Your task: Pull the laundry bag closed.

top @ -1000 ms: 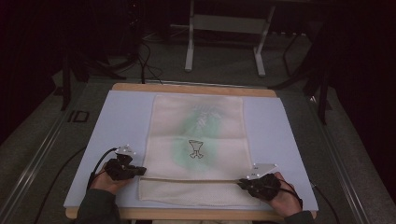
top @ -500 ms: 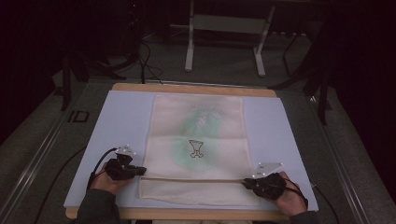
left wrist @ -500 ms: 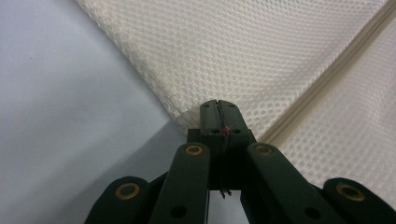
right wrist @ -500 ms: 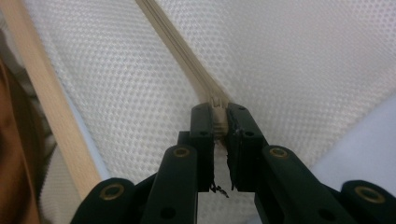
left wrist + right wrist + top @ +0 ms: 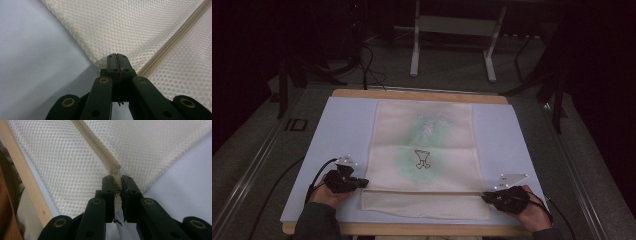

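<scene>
Lengthwise, the cream mesh laundry bag (image 5: 424, 150) runs straight away from both grippers toward the far wooden edge of the table (image 5: 419, 94), its long axis crossing the line between the two hands, with a small printed figure and a green tint near its middle. Its zipper band (image 5: 422, 190) lies crosswise near the person's side, stretched taut from one gripper to the other. The left gripper (image 5: 360, 183) has its jaws pressed together on the bag's mesh corner just beside the zipper's end, and the right gripper (image 5: 485, 196) pinches the zipper's other end between its pads. Outward of each gripper lies bare pale-blue mat (image 5: 344, 125), a wide strip beyond the left one and a narrower strip beyond the right. Behind the grippers the mat ends at the near wooden edge. Both hands rest low on the mat, grippers pointing inward at each other, forearms entering from the near side.
</scene>
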The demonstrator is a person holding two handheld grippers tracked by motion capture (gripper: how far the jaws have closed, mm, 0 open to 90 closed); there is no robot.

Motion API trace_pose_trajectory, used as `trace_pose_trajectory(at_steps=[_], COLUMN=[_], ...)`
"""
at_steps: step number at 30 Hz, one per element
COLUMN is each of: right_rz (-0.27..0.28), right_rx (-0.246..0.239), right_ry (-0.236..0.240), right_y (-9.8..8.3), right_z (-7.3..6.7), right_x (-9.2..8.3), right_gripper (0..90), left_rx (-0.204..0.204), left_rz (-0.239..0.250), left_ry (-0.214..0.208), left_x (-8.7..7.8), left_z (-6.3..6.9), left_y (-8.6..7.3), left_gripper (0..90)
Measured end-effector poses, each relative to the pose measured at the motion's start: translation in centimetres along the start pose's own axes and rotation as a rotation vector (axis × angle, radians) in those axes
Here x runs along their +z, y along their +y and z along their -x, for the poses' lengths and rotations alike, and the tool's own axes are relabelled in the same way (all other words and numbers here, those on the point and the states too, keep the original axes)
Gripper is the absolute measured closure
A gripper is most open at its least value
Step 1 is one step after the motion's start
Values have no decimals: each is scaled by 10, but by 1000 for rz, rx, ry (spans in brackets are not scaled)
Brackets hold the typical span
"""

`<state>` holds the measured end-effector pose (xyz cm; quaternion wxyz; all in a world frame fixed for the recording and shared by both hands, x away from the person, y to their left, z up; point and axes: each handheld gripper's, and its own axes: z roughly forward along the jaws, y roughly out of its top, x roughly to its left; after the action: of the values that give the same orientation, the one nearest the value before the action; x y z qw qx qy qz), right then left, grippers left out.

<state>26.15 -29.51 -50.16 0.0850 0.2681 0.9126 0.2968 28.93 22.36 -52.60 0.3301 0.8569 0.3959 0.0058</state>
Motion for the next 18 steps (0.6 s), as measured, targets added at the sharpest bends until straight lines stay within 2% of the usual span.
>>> trace_pose_trajectory(at_steps=[6,8,14,18], right_rz=[-13,-4,60,97], right_rx=[0,15,90,112], right_ry=[11,-13,-32,-61], right_y=[-2,-4,-13,-13], right_z=[0,4,13,16], right_x=[3,4,-1,0], right_gripper=[818,739,655,613], left_rx=[-3,-1,9,48], left_rz=[1,3,11,12], left_ry=[-4,-1,-5,4], left_x=[0,0,0,0], left_z=[-1,0,0,3], left_y=[0,0,-1,0], left_gripper=[898,896,893,877])
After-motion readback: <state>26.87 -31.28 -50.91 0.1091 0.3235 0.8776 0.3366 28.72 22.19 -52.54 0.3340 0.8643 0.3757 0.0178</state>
